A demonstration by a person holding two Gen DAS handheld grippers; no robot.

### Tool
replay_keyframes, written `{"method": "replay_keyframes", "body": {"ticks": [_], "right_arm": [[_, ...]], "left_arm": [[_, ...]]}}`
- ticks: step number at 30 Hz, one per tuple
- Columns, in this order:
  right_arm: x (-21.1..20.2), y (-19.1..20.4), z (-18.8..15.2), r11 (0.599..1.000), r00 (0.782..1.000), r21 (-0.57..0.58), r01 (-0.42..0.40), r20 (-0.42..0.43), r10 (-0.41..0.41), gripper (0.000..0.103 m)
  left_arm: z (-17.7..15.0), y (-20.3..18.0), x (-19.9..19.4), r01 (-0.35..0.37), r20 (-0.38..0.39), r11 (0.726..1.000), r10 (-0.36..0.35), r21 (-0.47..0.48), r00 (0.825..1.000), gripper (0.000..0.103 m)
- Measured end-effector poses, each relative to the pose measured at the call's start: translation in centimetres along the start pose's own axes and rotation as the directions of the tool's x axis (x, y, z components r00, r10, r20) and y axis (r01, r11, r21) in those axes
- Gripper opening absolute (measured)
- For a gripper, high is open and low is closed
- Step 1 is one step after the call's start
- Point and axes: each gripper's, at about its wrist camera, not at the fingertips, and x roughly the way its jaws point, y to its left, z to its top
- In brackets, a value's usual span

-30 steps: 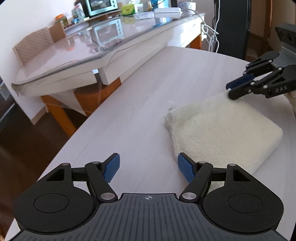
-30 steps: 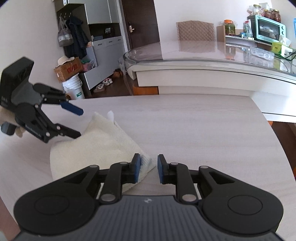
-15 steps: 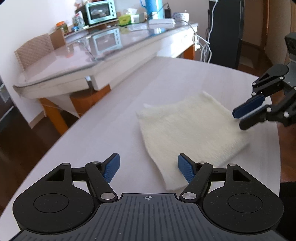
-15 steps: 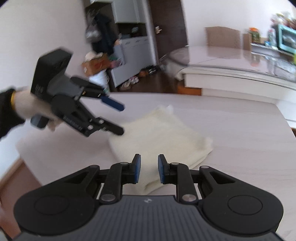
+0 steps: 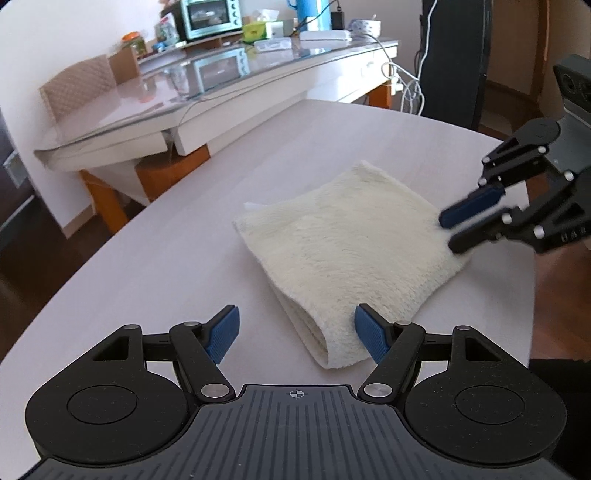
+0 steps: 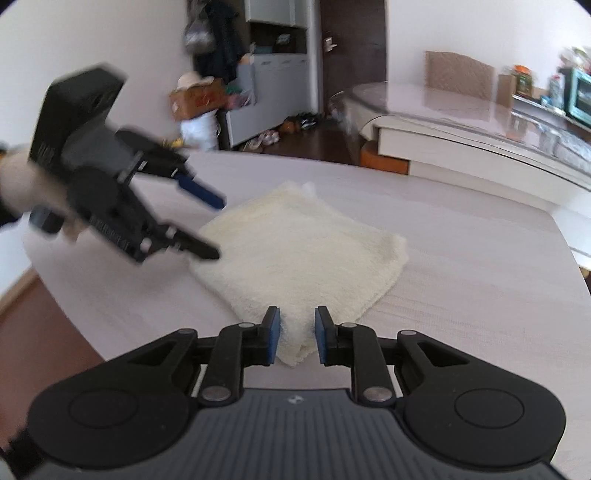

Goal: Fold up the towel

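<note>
Towel (image 5: 351, 251) lies folded mid-table (image 5: 147, 266), bare tabletop all around.

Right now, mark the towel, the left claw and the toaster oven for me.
towel (image 5: 347, 251): left wrist view, middle of its top layer.
left claw (image 6: 218, 227): right wrist view, gap between its two fingertips.
toaster oven (image 5: 208, 16): left wrist view, its glass door.

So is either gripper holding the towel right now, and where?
Neither: left gripper wide open, right gripper narrowly open over the towel, nothing pinched.
</note>
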Motion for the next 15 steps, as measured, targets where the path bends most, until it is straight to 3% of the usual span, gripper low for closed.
{"method": "replay_keyframes", "body": {"ticks": [6, 11, 15], "right_arm": [[-1.5, 0.9, 0.3, 0.999, 0.999, 0.042, 0.008, 0.053, -0.01, 0.022], [-0.2, 1.2, -0.7, 0.993, 0.998, 0.102, -0.06, 0.017, 0.059, 0.022], [0.5, 0.5, -1.1, 0.99, 0.998, 0.128, -0.057, 0.005, 0.057, 0.015]], "left_arm": [[0.0, -0.5, -2.0, -0.039, 0.056, 0.998, 0.043, -0.058, 0.998, 0.075], [-0.2, -1.7, -1.1, -0.116, 0.02, 0.993, 0.116, -0.036, 0.993, 0.075], [-0.4, -1.9, -0.9, -0.125, 0.016, 0.987, 0.127, -0.098, 0.992, 0.075]]}}
